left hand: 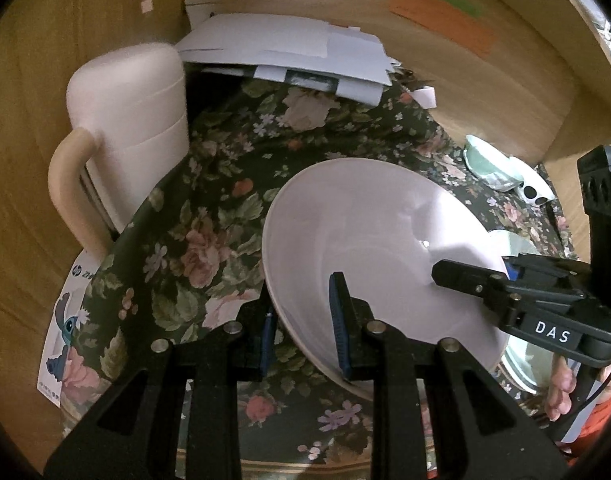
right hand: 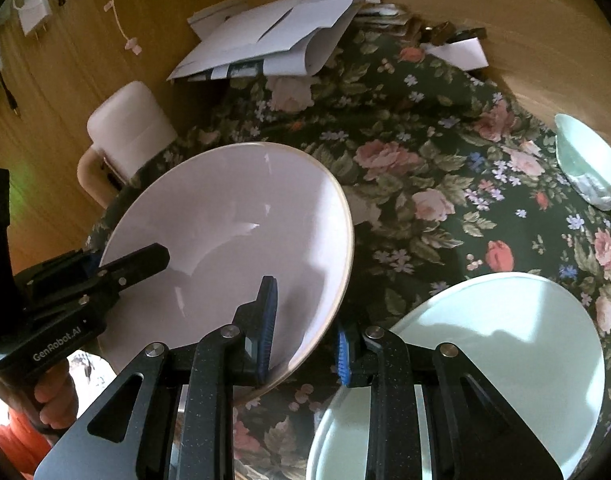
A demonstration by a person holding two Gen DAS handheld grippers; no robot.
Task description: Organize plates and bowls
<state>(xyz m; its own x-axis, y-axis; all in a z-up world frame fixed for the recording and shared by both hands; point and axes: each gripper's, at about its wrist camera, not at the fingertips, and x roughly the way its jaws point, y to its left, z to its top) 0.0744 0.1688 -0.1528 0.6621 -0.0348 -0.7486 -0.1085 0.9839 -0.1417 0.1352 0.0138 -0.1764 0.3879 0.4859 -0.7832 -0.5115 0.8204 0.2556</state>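
Left wrist view: your left tongs (left hand: 305,330) straddle the near rim of a large white shallow ceramic plate (left hand: 369,240), one blue pad inside the dish, the other outside; the pads look close on the rim, so a grip is likely.
Right wrist view: your right tongs (right hand: 305,332) bracket the opposite rim of the same plate (right hand: 233,248); the left pad lies against the inner face, the right pad stands visibly apart, so this pair reads as not closed on the rim.
Position: plate tilted, raised off the surface covered by a dark floral cloth (right hand: 445,184), between both tools.
Orientation: plate is round, with no long axis; its hollow faces up and toward the right tongs, the left-held edge higher.
Progress: early, by appearance. A pale green glossy plate (right hand: 505,352) sits on the surface just beside the right tongs, and a small pale green bowl (right hand: 585,168) rests well apart near the wooden wall; nothing looks stacked yet.
Remaining: you likely must seat the white plate and gather the green pieces.
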